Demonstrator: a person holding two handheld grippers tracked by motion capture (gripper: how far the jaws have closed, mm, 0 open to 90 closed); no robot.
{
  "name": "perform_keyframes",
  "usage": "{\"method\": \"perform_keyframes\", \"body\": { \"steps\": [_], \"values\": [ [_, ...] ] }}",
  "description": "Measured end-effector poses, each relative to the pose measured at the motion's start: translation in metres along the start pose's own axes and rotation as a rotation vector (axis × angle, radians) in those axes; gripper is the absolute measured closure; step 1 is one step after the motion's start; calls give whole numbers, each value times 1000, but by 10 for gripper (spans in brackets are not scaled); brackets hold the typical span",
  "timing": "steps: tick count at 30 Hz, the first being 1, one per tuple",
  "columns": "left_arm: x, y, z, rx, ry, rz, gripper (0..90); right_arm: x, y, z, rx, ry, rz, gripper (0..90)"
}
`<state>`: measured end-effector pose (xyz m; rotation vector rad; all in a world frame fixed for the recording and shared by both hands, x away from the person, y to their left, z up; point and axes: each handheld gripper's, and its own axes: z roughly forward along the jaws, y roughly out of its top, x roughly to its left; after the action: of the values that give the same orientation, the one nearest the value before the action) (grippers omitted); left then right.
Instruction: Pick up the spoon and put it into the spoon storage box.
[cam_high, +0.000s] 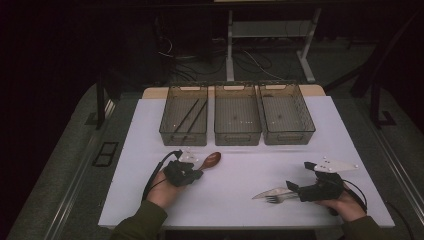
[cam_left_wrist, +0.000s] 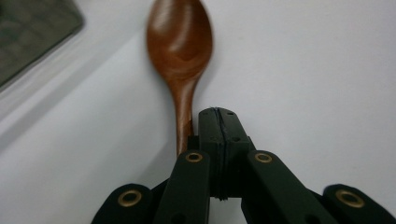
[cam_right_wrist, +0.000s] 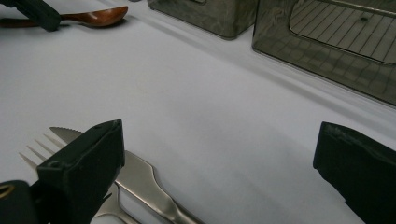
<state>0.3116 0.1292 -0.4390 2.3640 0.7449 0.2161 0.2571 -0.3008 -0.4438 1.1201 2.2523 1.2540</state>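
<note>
Our left gripper (cam_left_wrist: 219, 140) has its jaws pressed together on the handle of the wooden spoon (cam_left_wrist: 180, 42), which lies on the white table (cam_high: 240, 175) just in front of the left bin (cam_high: 184, 120). That bin holds two dark sticks; we can't tell what they are. Our right gripper (cam_right_wrist: 219, 177) stands spread wide, with the fork (cam_high: 275, 199) and knife (cam_high: 267, 192) lying by its left jaw. We judge this a sorting job, spoon pickup in hand: next, lift and carry it to one of the bins.
</note>
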Motion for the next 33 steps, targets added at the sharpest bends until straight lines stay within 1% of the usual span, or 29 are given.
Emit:
{"method": "perform_keyframes", "body": {
  "steps": [1,5,6,7,8,9,11,13,17,19,20,21,22,24,28,30,32,33],
  "values": [
    [1,-1,-1,2,4,-12,885,0,0,0,0,0,1,16],
    [10,-4,-5,13,45,-8,885,0,0,0,0,1,2,16],
    [11,-5,-5,10,55,-25,885,0,0,0,-1,1,2,16],
    [14,-5,-6,12,72,-14,885,0,0,0,-1,2,1,16],
    [16,-6,-7,14,87,-17,885,0,0,0,-1,1,1,15],
    [18,-7,-8,13,92,-34,885,0,0,0,0,2,0,15],
    [22,-9,-9,8,104,-40,885,0,0,0,0,1,1,16],
    [23,-9,-9,6,101,-55,885,0,0,0,1,1,-1,16],
    [23,-9,-10,5,100,-54,885,0,0,0,-1,2,-1,15],
    [24,-9,-12,-16,85,-53,883,0,0,-1,-2,2,0,16],
    [22,-8,-14,-34,71,-67,878,0,0,-1,-2,2,0,15],
    [22,-7,-16,-48,57,-66,873,0,0,-1,-2,3,-2,16],
    [20,-6,-18,-74,46,-74,861,0,0,-1,-2,3,-1,15],
    [19,-1,-20,-108,28,-72,821,0,0,0,-1,3,0,15],
    [17,9,-20,-141,14,-65,687,0,0,0,1,0,1,16],
    [19,16,-18,-155,18,-57,602,0,0,0,2,1,1,16],
    [21,23,-16,-166,15,-50,537,0,0,0,2,2,1,16],
    [22,26,-15,-180,12,-51,505,0,0,1,1,1,1,16]
  ]
}}
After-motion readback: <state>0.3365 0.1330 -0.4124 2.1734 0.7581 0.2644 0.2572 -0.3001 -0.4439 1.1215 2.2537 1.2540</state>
